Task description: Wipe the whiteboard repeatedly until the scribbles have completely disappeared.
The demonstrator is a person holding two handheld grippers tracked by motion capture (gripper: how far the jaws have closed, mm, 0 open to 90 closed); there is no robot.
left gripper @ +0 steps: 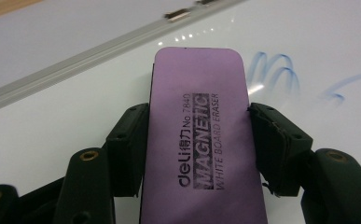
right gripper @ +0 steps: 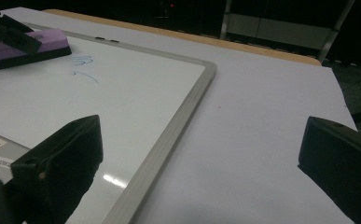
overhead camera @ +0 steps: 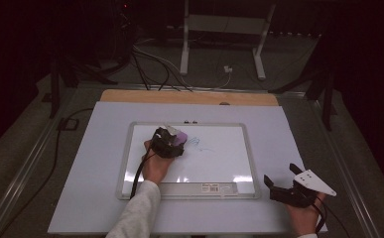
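A: Item one, left side. Left gripper (overhead camera: 172,140), jaws closed on the long sides of a purple whiteboard eraser (left gripper: 199,135). Position?

B: On the whiteboard (overhead camera: 229,168), upper left part of the writing surface, just left of the blue pen marks (left gripper: 274,70). The left gripper view shows both pads pressed against the eraser's flanks near mid-length, printed top face up, its far end sticking out beyond the jaws toward the marks.

A: Handling notes for the eraser?

B: Likely light. Stiff block on top, probably a soft felt sole underneath, so it should slide easily on the glossy board. The side hold at the middle looks the right place: it keeps the sole flat and leaves the leading end free. Not fragile. The printing says magnetic, so it may cling a little to the board.

A: Item two, centre.

B: Whiteboard, pale metal frame, lying flat on the white desk (overhead camera: 288,129). Blue marks are few, a pair of loops and a short stroke, lying just beyond the eraser.

A: Item three, right.

B: Right gripper (overhead camera: 286,181), off the board's lower right corner, over bare desk. Jaws stand wide apart, nothing between them.
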